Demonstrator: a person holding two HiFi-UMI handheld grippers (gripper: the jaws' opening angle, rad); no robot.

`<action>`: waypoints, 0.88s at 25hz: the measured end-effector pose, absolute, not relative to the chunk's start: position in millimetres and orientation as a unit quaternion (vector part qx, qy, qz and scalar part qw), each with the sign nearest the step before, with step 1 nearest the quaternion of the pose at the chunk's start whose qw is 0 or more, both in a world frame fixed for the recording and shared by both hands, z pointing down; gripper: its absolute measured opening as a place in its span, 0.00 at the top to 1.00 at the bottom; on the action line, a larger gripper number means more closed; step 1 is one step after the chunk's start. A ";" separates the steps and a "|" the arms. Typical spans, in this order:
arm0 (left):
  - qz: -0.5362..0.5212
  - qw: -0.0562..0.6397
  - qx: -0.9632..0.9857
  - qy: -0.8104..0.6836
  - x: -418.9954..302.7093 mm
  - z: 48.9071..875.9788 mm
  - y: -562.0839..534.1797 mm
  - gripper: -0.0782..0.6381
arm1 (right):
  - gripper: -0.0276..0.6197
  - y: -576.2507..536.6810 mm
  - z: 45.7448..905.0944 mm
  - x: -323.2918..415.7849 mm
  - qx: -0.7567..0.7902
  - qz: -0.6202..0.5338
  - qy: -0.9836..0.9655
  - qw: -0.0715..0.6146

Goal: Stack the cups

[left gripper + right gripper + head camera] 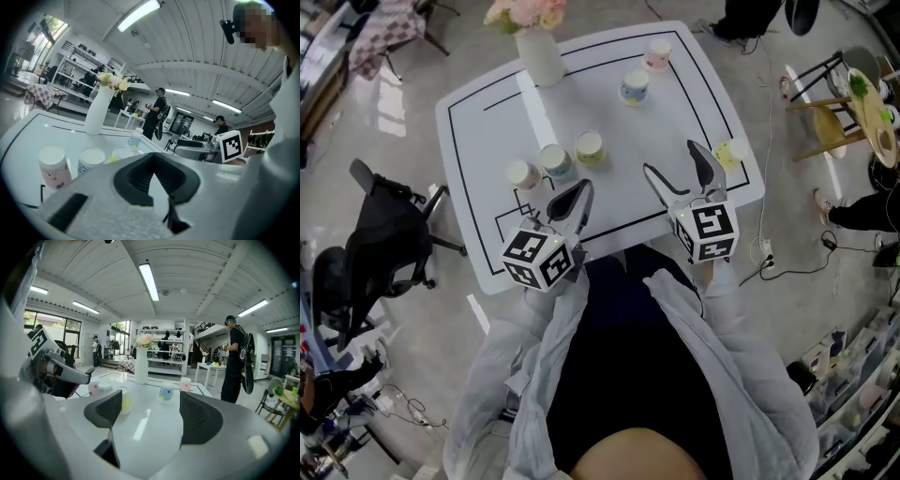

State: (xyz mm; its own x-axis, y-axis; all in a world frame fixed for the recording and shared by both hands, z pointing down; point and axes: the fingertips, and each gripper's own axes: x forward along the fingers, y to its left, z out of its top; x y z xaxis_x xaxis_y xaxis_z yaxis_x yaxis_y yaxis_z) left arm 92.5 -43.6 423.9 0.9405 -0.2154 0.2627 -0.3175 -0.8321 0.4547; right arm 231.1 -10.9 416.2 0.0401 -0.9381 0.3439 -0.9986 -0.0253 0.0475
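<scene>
Cups [553,160] all standing loose on the bench [478,131], 6 of them, none nested, so I'd call this the very start: the reach for cup 1.

Nearest in, the left gripper [584,187] hovers over the bench's near edge, fingers pinched together at the tips with nothing in them. The right gripper [669,157] is alongside, fingers spread wide and also empty.

Just beyond the left gripper there's a row of 3: pink cup [523,174], blue cup [553,160], yellow cup [590,147]. An edge cup [731,152], pale yellow, sits just beside the right fingers. Farther back are the far blue cup [635,87] and far pink cup [657,53], then the vase [541,58].

Next move, as I read it: the right gripper takes a cup by its wall, while the left must open first.

Writing: none readable. There are only square markers on the cubes [542,258] and small cartoon prints on the cups.
</scene>
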 end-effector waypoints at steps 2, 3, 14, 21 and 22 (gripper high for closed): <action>0.106 0.254 0.953 -0.128 106.8 425.9 -36.2 0.90 | 0.36 2.5 416.4 249.0 0.720 0.112 -0.671 0.138; 0.108 0.254 0.953 -0.122 114.2 426.4 -32.6 0.90 | 0.36 9.0 416.2 258.3 0.727 0.113 -0.664 0.138; 0.127 0.248 0.957 -0.083 195.7 439.4 3.2 0.90 | 0.36 76.5 439.4 367.5 0.783 0.137 -0.589 0.143; 0.149 0.253 0.952 -0.085 221.9 458.3 13.3 0.90 | 0.36 84.4 471.9 406.2 0.788 0.171 -0.575 0.141; 0.151 0.255 0.951 -0.085 225.0 461.2 14.5 0.90 | 0.36 82.5 476.6 407.9 0.785 0.175 -0.578 0.141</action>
State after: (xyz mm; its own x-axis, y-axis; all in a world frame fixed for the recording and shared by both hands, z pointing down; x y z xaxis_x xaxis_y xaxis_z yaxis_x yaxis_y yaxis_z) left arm 225.0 14.5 461.2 0.9397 -0.0854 0.3311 -0.2393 -0.8559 0.4585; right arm 407.9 82.5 476.6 0.2715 -0.8569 0.4382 -0.9559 -0.2931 0.0191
